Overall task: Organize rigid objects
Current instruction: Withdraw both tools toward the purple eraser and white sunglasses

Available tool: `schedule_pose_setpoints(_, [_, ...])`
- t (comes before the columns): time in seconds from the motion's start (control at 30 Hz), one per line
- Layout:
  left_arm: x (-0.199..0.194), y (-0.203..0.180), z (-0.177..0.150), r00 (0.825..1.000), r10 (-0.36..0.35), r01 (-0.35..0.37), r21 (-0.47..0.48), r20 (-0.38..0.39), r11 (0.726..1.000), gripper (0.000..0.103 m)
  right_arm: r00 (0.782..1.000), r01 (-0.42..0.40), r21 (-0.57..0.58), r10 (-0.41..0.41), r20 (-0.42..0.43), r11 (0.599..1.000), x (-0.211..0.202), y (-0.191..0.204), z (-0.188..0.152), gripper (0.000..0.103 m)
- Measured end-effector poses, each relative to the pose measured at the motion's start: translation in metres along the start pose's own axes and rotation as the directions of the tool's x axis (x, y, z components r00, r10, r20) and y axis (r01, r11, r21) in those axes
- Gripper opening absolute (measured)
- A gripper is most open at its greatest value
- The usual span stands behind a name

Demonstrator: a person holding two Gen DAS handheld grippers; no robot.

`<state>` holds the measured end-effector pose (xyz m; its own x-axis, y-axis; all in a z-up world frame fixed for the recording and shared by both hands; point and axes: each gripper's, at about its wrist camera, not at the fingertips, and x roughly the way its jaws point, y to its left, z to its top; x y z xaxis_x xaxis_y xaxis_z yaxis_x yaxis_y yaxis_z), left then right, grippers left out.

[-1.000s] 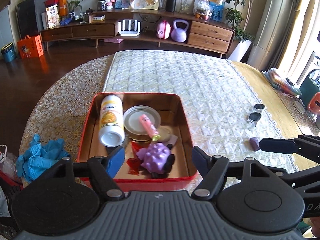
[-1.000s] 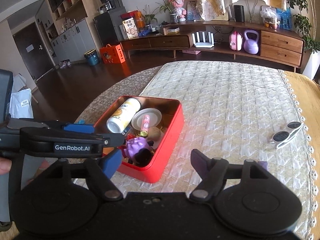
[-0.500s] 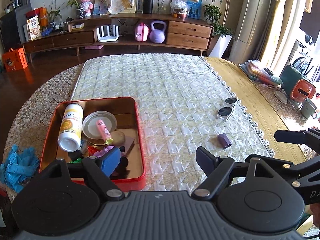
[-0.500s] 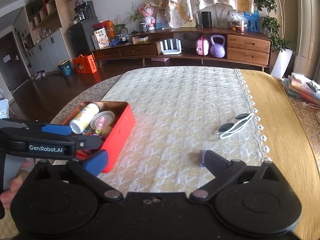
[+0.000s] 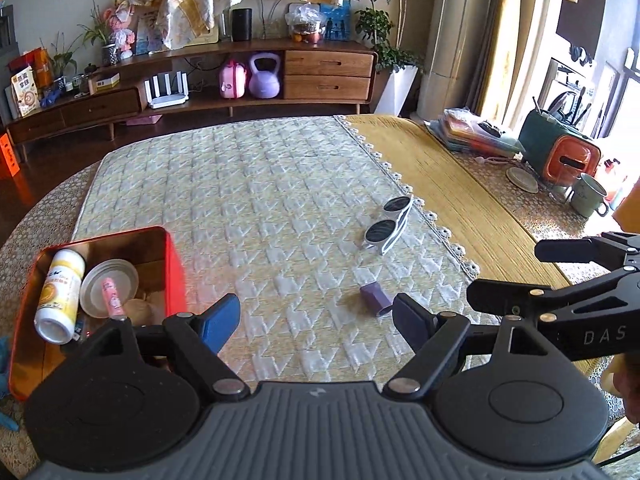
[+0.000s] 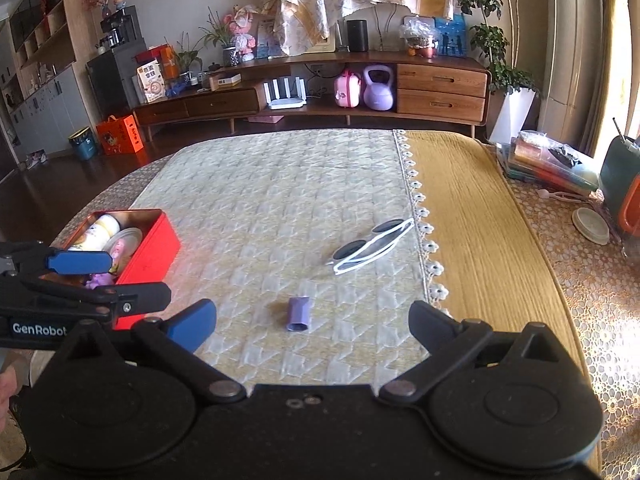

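Left tool [image 5: 316, 320] and right tool [image 6: 312, 322]: both spread wide, nothing between the pads. Small purple tube [image 6: 299, 313] lying on the quilted cloth mid-counter, white sunglasses [image 6: 370, 246] nearby toward the lace edge. Red tin [image 5: 176, 264] near the counter's left edge, holding a bottle [image 5: 60, 294].

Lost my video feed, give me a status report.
Both grippers, left gripper and right gripper, open, empty. Purple tube and sunglasses loose on mat, outside red tin. Nothing blocking.
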<state>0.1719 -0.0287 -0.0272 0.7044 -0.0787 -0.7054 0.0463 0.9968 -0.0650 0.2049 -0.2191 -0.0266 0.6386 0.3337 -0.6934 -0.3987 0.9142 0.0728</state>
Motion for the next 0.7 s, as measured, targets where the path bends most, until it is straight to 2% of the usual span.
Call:
schedule_pose_setpoints(0.33, [0.047,-0.030,0.008,0.998,-0.058,0.059,0.035,-0.040,0.998,0.083,0.999,0.037,0.062,-0.035,-0.031,0.997,0.028,-0.046,0.020,0.103])
schedule_pose_setpoints(0.7, [0.099,-0.039,-0.001,0.995,-0.034,0.036,0.020,-0.095,0.999,0.083,0.994,0.069,0.067,-0.063,-0.091,0.995,0.095,-0.059,0.046,0.102])
